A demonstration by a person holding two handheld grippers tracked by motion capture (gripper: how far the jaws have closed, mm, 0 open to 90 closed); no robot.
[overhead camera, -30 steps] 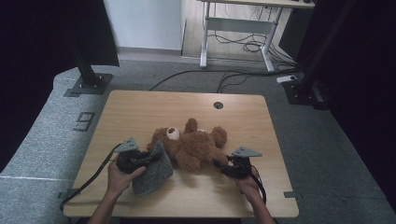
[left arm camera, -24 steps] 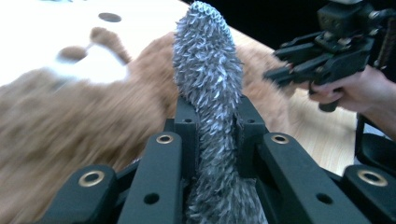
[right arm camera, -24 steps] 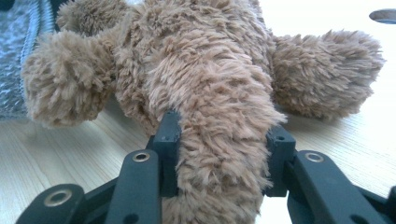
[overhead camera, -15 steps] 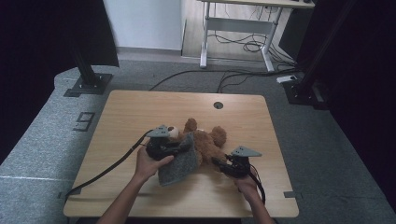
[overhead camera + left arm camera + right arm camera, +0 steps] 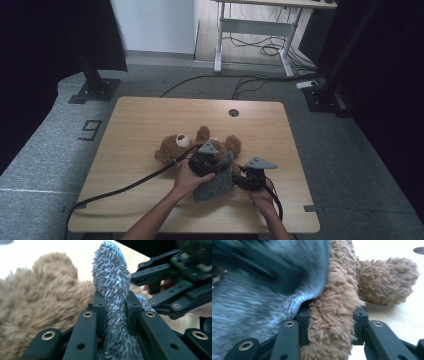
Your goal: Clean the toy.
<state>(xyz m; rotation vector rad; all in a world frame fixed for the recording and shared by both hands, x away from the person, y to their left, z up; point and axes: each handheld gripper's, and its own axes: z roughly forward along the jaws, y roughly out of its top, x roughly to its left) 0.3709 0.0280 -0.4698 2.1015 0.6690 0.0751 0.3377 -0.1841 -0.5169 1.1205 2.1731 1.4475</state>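
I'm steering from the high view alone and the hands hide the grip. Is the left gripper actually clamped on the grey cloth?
Observer: Yes, the left gripper pinches a fold of the grey cloth between its pads.
Operator: And the right one?
Observer: The right gripper has a limb of the teddy bear between its jaws, which have just been closing.
Operator: Does the cloth reach that limb?
Observer: Yes, its knitted edge lies against the fur.
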